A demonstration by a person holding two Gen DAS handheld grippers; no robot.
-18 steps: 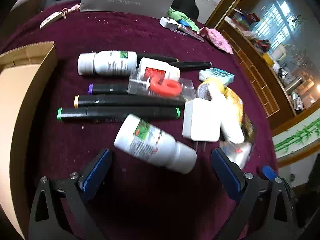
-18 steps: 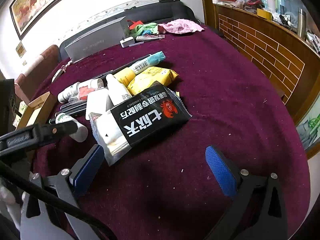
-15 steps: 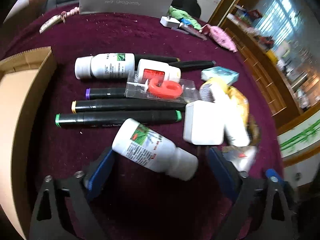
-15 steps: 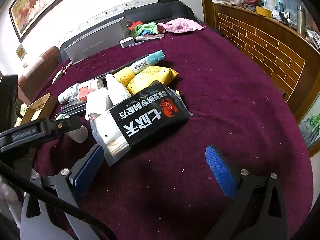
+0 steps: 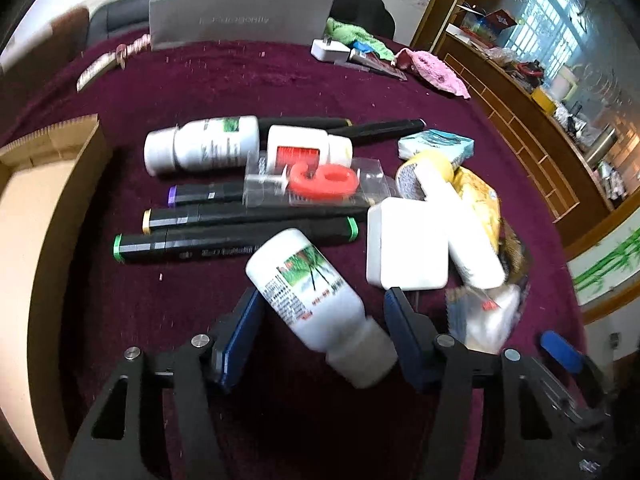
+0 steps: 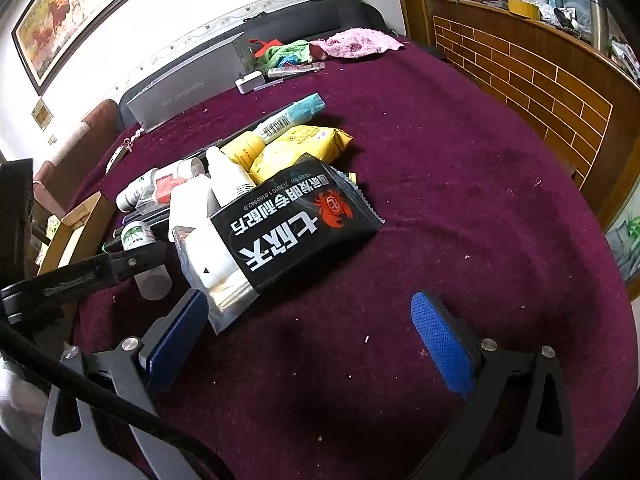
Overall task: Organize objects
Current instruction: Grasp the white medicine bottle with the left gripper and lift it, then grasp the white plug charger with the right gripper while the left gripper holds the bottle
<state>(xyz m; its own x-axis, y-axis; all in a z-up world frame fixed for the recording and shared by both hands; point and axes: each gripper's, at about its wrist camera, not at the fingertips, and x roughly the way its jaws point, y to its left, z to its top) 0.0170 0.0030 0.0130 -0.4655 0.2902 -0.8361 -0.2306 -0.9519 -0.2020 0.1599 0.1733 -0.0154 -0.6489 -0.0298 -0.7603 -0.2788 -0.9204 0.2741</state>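
At the counter's (image 5: 248, 80) left edge stands an open cardboard box (image 5: 44, 208). Just right of it lie three black markers (image 5: 236, 236), side by side, their lengths running left to right. At the near end of that row the white bottle (image 5: 316, 300) lies on its side, long axis slanting from upper left to lower right, cap toward the camera. The left gripper (image 5: 324, 328) straddles it, pointing steeply down: the jaws are partly closed around the bottle's lower body, the left pad beside the label, the right pad near the cap; whether they press yet is blurred. Judging by this, the left hand is far nearer and the box lies to its left. Further right, the right gripper (image 6: 308, 336) hangs released, jaws wide, holding nothing, with the black snack packet (image 6: 296, 228) just beyond its left pad.
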